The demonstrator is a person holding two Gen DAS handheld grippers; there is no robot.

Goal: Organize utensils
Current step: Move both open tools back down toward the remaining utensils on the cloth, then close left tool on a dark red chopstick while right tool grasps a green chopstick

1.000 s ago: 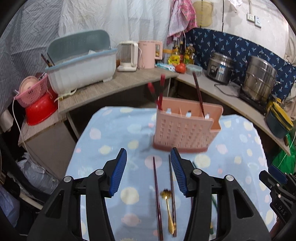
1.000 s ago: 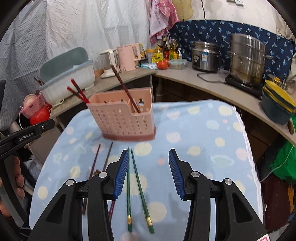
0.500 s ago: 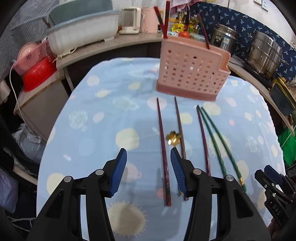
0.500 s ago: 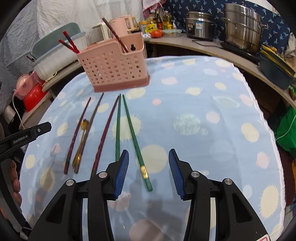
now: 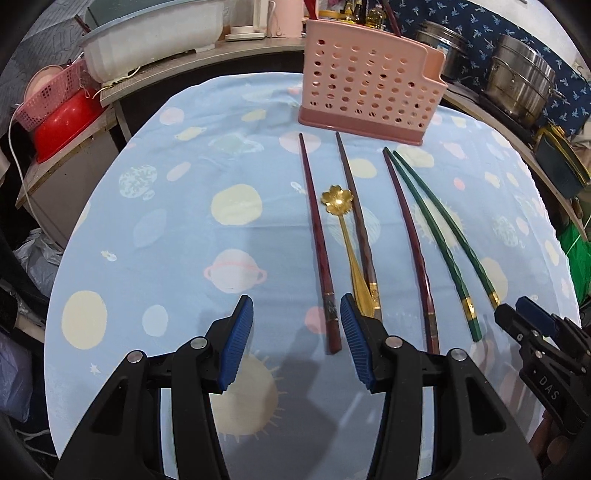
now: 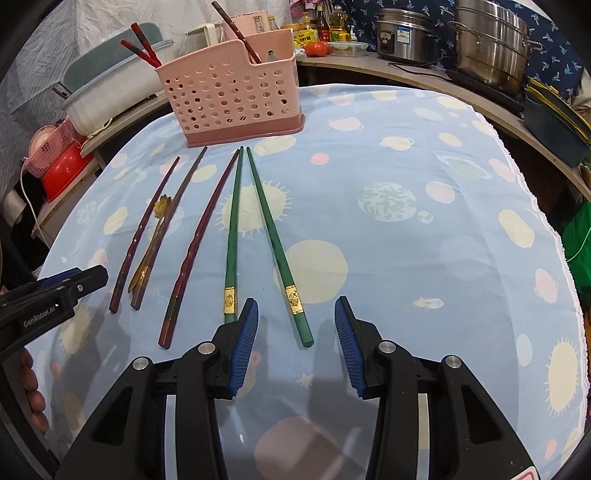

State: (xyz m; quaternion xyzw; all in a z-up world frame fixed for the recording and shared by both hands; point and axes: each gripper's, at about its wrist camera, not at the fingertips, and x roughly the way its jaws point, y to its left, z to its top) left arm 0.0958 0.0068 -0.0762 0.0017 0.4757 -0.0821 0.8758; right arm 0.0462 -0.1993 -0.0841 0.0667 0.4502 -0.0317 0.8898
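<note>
A pink perforated utensil holder (image 5: 369, 88) (image 6: 229, 92) stands at the far side of the blue tablecloth, with red chopsticks (image 6: 142, 51) in it. In front of it lie three dark red chopsticks (image 5: 317, 240), a gold flower spoon (image 5: 341, 221) and two green chopsticks (image 5: 436, 236) (image 6: 273, 240). My left gripper (image 5: 297, 341) is open, low over the near end of the leftmost dark red chopstick. My right gripper (image 6: 295, 341) is open, its jaws on either side of the near end of the right green chopstick.
The counter behind holds a white dish bin (image 5: 155, 40), steel pots (image 6: 487, 40), a rice cooker (image 6: 406, 33) and bottles. A red bowl and pink basket (image 5: 59, 107) sit at the left. The table edge drops off at the right (image 6: 546, 221).
Both grippers have come down and back toward the near ends of the utensils; the holder now sits farther off and the chopstick ends lie between the jaws.
</note>
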